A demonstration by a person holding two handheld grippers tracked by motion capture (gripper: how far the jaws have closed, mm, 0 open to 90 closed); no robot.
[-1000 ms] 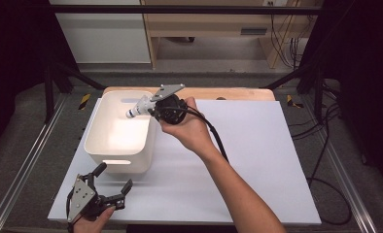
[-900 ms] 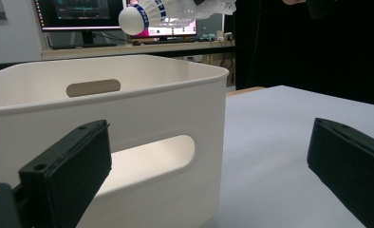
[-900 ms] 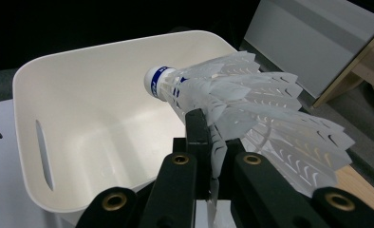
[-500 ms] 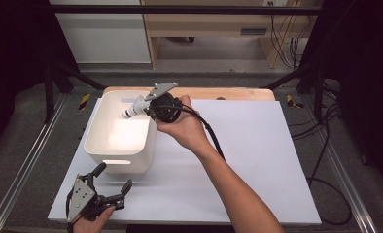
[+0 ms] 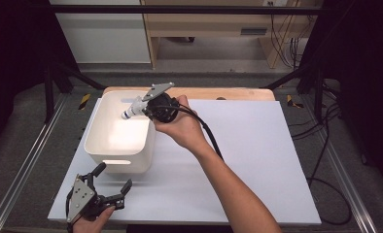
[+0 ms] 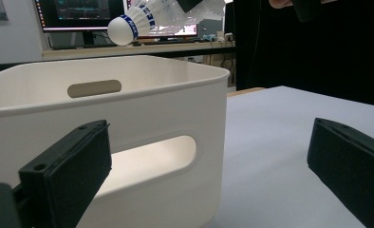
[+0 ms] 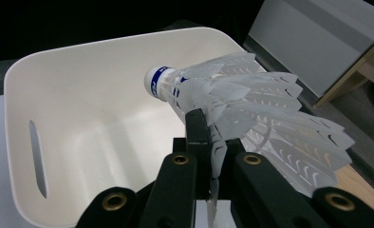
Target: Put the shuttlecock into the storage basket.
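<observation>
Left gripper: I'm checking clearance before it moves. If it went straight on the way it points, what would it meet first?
Probably the white bin's near wall: the open left gripper faces it, one jaw nearly against it, though depth is unclear.

A shuttlecock (image 6: 130,24) hangs above the white bin (image 6: 128,118) (slotted handles), left gripper (image 6: 209,166) jaws wide apart.

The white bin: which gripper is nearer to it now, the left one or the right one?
Right. The right gripper hangs over the white bin, holding a shuttlecock. The left gripper sits apart, in front of it.
</observation>
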